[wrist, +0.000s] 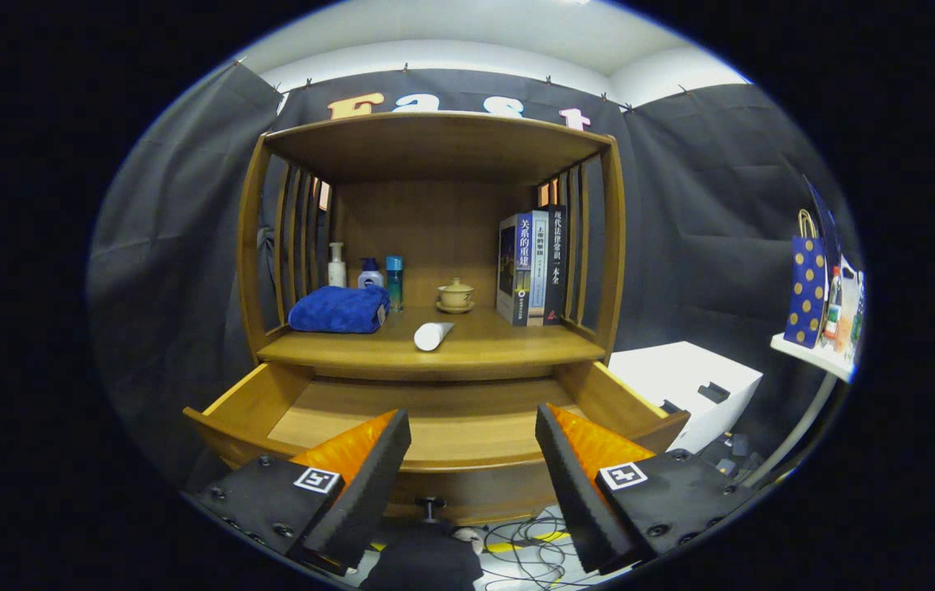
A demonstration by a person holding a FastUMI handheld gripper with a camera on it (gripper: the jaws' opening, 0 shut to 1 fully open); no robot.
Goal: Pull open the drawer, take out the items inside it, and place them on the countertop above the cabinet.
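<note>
The wooden drawer (225, 402) is pulled out below the cabinet's countertop (508, 345), and its bare wooden floor shows between and beyond my fingers. On the countertop lies a white tube (432, 335) on its side, near the front edge. My gripper (471, 447) is open above the drawer's front panel, with nothing between its fingers. The drawer's small knob (431, 506) sits just below the gap between the fingers.
On the countertop stand a folded blue towel (338, 309), three bottles (366, 275), a lidded tea cup (456, 295) and upright books (533, 267). A white box (685, 382) sits to the cabinet's right, a side table with a dotted bag (808, 287) beyond. Cables (529, 546) lie on the floor.
</note>
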